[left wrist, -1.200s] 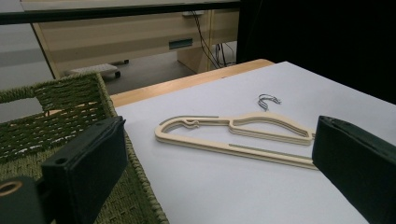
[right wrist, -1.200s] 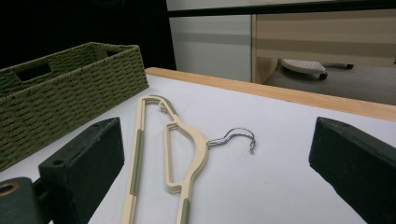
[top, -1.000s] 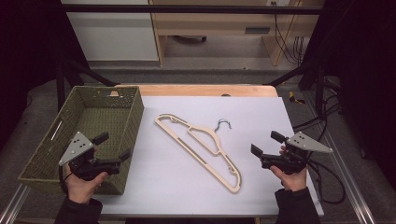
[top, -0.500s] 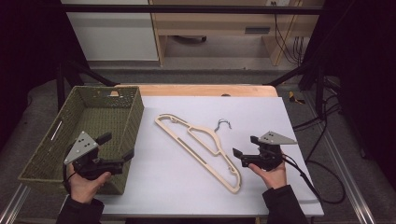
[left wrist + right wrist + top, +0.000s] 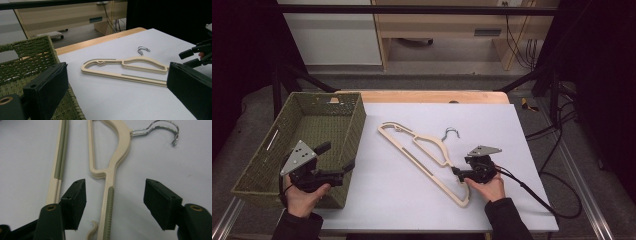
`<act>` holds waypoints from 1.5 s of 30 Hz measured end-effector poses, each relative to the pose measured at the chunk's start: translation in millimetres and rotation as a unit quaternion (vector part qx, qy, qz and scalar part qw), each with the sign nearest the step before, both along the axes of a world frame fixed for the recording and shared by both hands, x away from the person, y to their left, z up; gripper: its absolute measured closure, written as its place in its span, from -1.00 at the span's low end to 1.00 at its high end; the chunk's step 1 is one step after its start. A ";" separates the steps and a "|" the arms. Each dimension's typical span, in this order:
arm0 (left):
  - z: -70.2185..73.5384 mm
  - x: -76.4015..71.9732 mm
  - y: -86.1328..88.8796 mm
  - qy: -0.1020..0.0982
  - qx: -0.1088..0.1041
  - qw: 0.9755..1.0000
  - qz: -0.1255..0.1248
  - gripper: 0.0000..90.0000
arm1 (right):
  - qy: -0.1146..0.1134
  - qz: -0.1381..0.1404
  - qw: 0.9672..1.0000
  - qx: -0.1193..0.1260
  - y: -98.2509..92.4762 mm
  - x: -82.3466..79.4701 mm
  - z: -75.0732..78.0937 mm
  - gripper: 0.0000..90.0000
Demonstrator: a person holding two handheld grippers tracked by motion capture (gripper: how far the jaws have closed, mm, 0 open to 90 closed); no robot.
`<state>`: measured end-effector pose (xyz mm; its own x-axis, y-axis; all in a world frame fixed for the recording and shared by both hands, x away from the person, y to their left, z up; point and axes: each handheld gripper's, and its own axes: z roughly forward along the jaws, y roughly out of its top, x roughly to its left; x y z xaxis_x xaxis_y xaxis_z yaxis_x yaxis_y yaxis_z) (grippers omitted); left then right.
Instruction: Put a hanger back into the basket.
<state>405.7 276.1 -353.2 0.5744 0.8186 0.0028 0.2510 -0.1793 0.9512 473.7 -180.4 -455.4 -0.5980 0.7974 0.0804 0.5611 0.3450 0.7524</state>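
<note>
A cream plastic hanger (image 5: 422, 167) with a metal hook (image 5: 451, 132) lies flat on the white table. My right gripper (image 5: 457, 174) is low over its near right arm. In the right gripper view the jaws (image 5: 116, 187) straddle that arm of the hanger (image 5: 110, 182). They have just been closing, but gaps remain on both sides and the pads do not touch it. My left gripper (image 5: 339, 156) hovers open over the near right corner of the green woven basket (image 5: 357, 120), with nothing between its jaws (image 5: 117, 75). From there the hanger (image 5: 112, 75) and the right gripper (image 5: 190, 56) lie ahead.
The basket (image 5: 30, 47) stands at the table's left and looks empty. A black cable (image 5: 532, 195) trails from the right gripper toward the near right. A wooden strip (image 5: 427, 96) edges the table's far side, with a desk beyond it.
The right gripper moved left and down from beside the hanger until its jaws straddled the hanger's right arm, and the jaws narrowed. The left gripper stayed in place.
</note>
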 end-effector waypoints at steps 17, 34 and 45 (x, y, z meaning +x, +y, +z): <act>-0.1 -0.2 -0.2 0.001 -0.002 1.000 0.001 -0.90 | 0.067 -0.006 0.998 -0.021 9.0 7.9 -17.0 0.49; 0.6 -1.1 -5.4 0.003 0.001 1.000 -0.003 -0.89 | 0.064 -0.030 0.997 0.007 0.3 6.1 -3.6 0.77; 7.0 6.6 -45.6 0.019 -0.001 0.999 -0.032 -0.85 | 0.020 -0.031 0.999 0.008 -4.2 -4.3 13.8 0.77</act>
